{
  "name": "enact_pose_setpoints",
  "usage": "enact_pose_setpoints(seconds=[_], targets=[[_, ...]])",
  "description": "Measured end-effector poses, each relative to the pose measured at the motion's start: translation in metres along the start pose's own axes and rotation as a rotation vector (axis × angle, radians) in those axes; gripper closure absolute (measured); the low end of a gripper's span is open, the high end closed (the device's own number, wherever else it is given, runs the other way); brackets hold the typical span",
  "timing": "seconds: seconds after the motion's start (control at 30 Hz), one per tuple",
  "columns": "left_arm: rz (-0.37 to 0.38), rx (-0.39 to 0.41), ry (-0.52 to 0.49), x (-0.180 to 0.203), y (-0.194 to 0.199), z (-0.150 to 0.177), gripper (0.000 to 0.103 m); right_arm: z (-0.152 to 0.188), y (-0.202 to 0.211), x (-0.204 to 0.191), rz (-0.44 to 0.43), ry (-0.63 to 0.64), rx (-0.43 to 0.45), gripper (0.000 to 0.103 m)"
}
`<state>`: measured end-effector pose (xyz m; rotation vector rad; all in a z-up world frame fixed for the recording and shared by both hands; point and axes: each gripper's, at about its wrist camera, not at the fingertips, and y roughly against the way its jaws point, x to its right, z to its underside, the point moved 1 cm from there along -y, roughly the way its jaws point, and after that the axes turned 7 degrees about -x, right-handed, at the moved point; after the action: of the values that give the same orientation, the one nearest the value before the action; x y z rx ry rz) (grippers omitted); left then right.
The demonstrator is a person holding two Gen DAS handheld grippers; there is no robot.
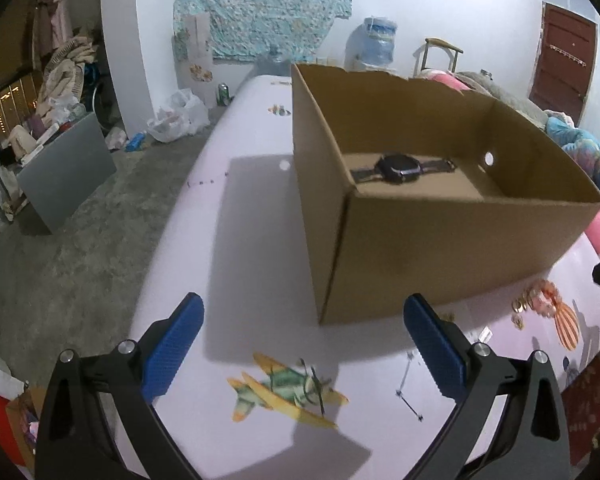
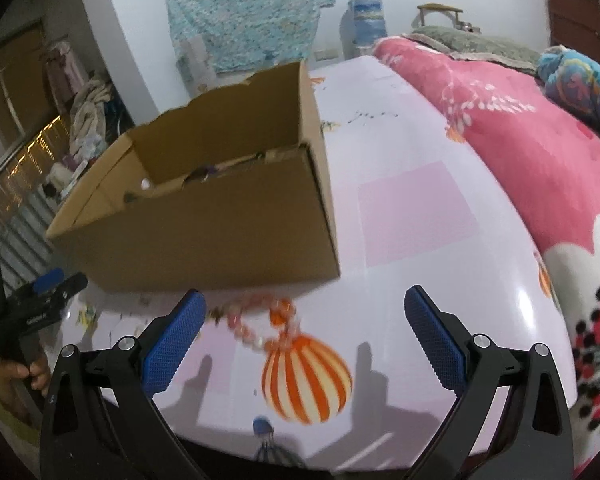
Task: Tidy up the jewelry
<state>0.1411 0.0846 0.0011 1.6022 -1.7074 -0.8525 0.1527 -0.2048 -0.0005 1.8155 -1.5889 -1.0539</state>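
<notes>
A pink floral blanket [image 2: 520, 152] was laid beside the printed sheet [image 2: 400, 208]; a water bottle [image 1: 374, 44] was positioned behind.

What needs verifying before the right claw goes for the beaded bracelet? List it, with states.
1. Right claw open and empty: ok, jaws spread wide.
2. Orange and pink beaded bracelet in front of the claw: ok, lying on the pale printed tabletop, slightly left of centre.
3. Bracelet clear of the brown open-topped cardboard box: cannot tell, it lies close to the box's base and is blurred.
4. Box has room: ok, only a black wristwatch shows inside.
5. Left claw out of the way: ok, open, empty, off to the left.
</notes>
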Motion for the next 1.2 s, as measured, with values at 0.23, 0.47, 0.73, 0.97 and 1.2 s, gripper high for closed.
enact_pose_setpoints(seconds=[0.23,0.47,0.73,0.97,1.2], targets=[[0.012,0.009,0.01,-0.007,0.004,-0.002,0.004,-0.014,0.006,0.012,0.017,-0.009,0.034,0.008],[0.039,-0.004,0.023,-0.008,-0.003,-0.004,0.004,0.014,-0.007,0.009,0.028,0.037,-0.064,0.021],[0.074,0.002,0.012,-0.008,-0.006,-0.004,0.004,0.019,-0.027,-0.01,-0.005,0.085,-0.134,0.06],[0.078,0.008,0.032,-0.01,-0.011,-0.009,0.004,0.017,-0.044,-0.017,0.038,0.104,-0.176,0.088],[0.105,0.023,0.051,-0.017,-0.011,-0.005,0.004,0.014,-0.036,-0.023,0.021,0.089,-0.179,0.096]])
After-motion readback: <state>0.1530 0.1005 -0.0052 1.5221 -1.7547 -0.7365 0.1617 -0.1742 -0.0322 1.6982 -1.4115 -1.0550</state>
